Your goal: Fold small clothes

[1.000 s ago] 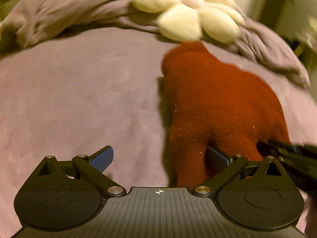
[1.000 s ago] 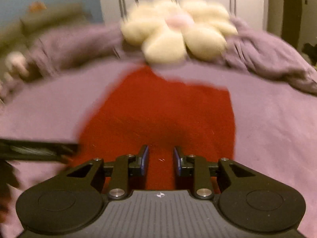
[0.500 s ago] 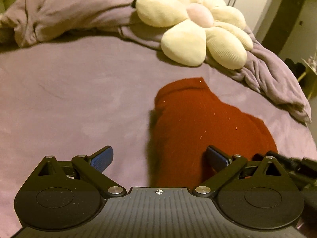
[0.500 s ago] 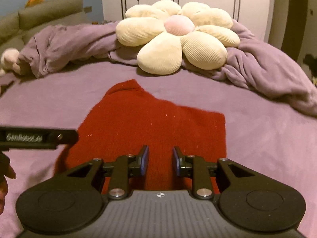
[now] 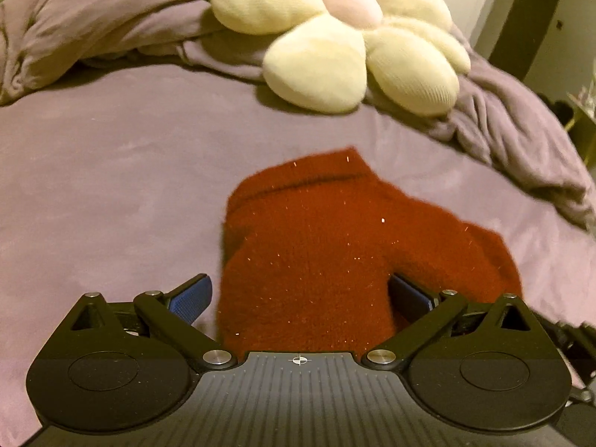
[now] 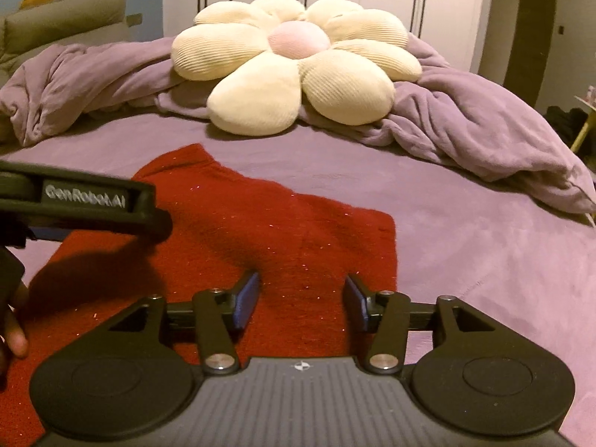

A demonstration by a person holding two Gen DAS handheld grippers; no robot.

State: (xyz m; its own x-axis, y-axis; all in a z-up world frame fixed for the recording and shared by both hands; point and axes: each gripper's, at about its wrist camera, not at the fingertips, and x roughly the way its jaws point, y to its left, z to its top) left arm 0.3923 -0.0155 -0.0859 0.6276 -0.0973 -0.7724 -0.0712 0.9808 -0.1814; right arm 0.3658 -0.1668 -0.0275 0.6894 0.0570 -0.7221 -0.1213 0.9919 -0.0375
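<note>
On the purple bedsheet [image 6: 484,260] lies the red knit garment [image 6: 260,231], spread below the flower cushion [image 6: 294,63]. Left gripper [image 5: 298,298] stands wide open, its 2 fingers straddling a raised fold of the garment. Right gripper [image 6: 301,298], nearly closed 0.5 s ago, now gapes about halfway over the cloth, gripping nothing. White lettering on the left gripper's side reads "GenRobot.AI".

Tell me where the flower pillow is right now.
The flower pillow sits at the far end of the bed on the rumpled purple blanket, beyond the red garment.
</note>
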